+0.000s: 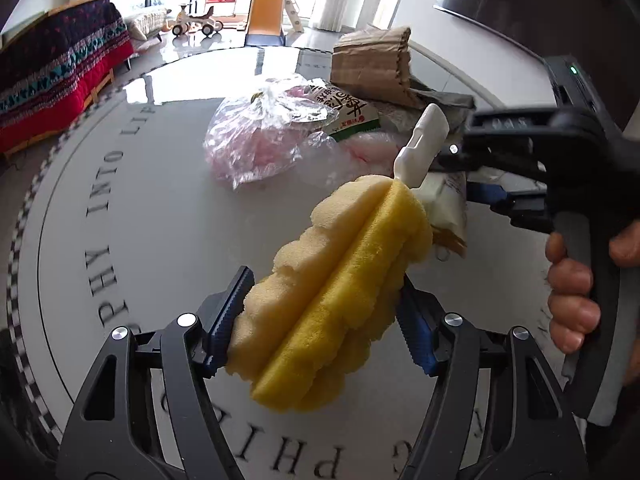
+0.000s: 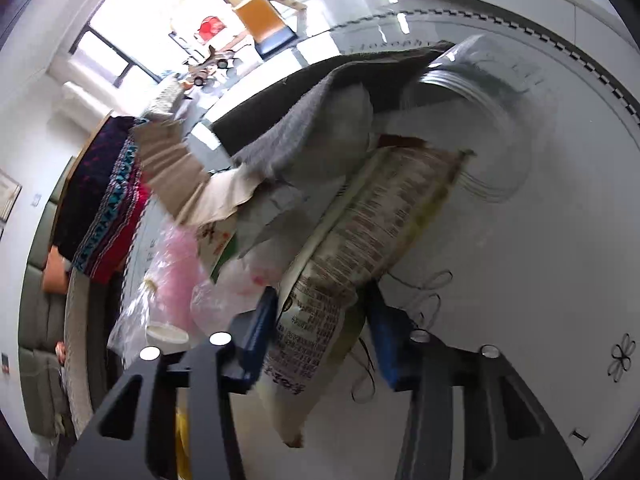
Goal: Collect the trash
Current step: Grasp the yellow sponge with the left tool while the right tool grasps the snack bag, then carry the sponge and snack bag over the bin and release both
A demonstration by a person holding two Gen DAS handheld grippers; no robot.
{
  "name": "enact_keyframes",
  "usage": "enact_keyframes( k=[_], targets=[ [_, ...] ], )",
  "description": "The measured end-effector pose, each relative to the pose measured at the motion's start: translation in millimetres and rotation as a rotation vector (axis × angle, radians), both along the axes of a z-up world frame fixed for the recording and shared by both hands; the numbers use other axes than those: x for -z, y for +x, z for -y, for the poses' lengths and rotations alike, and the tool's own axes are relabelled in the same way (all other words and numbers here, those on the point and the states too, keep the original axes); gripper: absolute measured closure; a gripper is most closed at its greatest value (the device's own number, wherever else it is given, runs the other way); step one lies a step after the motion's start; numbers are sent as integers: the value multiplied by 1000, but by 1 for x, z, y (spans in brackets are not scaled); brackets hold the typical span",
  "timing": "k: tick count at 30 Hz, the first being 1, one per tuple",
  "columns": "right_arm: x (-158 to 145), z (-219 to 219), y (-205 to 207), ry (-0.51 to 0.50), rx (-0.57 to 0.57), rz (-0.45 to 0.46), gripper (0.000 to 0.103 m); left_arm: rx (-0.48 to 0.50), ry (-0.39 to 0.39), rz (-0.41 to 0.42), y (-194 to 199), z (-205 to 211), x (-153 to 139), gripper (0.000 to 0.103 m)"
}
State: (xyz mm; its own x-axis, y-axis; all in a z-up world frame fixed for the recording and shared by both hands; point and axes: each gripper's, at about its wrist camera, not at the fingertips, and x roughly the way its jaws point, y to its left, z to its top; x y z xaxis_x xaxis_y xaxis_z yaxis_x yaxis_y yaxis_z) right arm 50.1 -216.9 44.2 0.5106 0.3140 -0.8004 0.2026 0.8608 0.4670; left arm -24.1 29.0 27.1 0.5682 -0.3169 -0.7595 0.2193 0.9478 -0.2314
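My left gripper (image 1: pixel 320 316) is shut on a yellow sponge brush (image 1: pixel 332 288) with a white handle (image 1: pixel 420 148), held above the round table. My right gripper (image 2: pixel 320 328) is shut on a printed snack wrapper (image 2: pixel 360 248); the same gripper (image 1: pixel 472 176) and wrapper (image 1: pixel 448 208) show at the right of the left wrist view. A trash pile lies beyond: a clear plastic bag with pink contents (image 1: pixel 260 136), a green and white packet (image 1: pixel 348 108), brown cardboard (image 1: pixel 376 64) and a grey cloth (image 2: pixel 296 128).
The round white table (image 1: pixel 160 220) carries printed lettering and a checkered rim. A clear plastic cup (image 2: pixel 472 80) lies on its side behind the pile. A sofa with a red patterned blanket (image 1: pixel 56 68) stands to the left. Toys stand by the far window.
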Motion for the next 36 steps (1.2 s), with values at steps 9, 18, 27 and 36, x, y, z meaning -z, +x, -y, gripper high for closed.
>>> enact_keyframes(
  k=[9,18,27,36],
  targets=[
    [-19,2,-83,14,-93,88,59,-49,-51,34,-46,-23,-15,36],
    [-55,-54,-123,16,-264,181,59,-184,-77,88,-85,-89,-31,36],
    [-72,-166,-145,55,-538,232,58,-391,-68,128,-130,-177,-39,36],
    [-74,-301,-178,71,-864,266,58,-703,-46,109,-185,-284,-21,36]
  ],
)
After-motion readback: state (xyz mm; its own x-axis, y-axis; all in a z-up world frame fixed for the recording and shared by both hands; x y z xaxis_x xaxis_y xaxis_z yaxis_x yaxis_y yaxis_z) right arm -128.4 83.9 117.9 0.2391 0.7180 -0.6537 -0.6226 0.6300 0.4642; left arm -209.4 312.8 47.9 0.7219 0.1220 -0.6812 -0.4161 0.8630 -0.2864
